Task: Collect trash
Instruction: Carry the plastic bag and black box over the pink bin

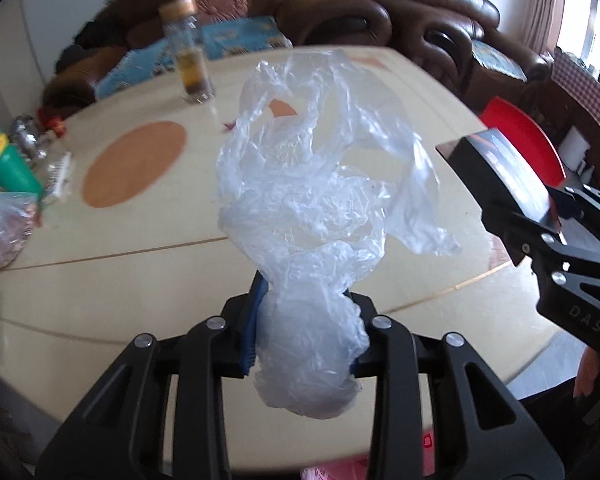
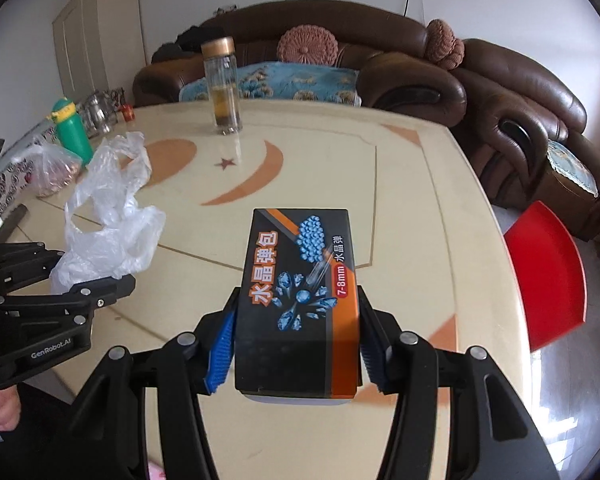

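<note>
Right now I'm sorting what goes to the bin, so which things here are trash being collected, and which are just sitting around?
Trash in hand:
- crumpled clear plastic bag, clamped in the left gripper
- black box, clamped in the right gripper

Lying about on the table:
- glass bottle
- green bottle
- filled bag

A glass bottle (image 2: 222, 87) stood on the bench (image 2: 412, 208), the sofa (image 2: 380, 68) behind it, a plastic bag (image 2: 108, 216) to its left.

Black tool (image 2: 296, 354), blue pads (image 2: 220, 356), silver screws.
</note>
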A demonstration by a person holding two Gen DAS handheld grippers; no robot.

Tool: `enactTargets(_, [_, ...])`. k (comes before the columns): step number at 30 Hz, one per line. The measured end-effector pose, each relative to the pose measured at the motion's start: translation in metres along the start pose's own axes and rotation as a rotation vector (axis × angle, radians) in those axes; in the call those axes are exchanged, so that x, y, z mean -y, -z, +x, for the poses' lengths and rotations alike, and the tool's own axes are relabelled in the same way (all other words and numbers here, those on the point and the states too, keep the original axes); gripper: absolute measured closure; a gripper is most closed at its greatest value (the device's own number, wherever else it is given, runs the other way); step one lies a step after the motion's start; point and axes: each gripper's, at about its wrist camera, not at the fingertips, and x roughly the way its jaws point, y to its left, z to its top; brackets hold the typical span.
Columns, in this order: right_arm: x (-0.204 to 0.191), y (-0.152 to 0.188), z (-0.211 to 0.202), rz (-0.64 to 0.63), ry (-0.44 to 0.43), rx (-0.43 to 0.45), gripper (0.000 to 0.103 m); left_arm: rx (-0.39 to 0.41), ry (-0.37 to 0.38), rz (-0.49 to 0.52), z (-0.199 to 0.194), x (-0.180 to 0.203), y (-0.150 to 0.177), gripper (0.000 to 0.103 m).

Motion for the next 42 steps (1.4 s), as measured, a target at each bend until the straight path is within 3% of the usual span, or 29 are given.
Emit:
enactTargets(6, [-0.015,0.016,-0.06,0.005,-0.011,0.066,0.051,0.065,-0.031,0.006,-0.051,0.009,0.02,0.07])
enactTargets(12, [-0.025,0.034,-0.099,0.008,-0.029,0.079,0.051,0.117,-0.026,0.047,-0.095,0.026,0.041,0.07])
enactTargets(21, [-0.038,0.067,-0.153,0.002,-0.034,0.113,0.051,0.142,-0.026,0.062,-0.128,0.034,0.069,0.07])
enactTargets(42, [-0.067,0.131,-0.17,-0.013,-0.046,0.042,0.051,0.036,-0.025,0.099,-0.131,0.051,0.154,0.069])
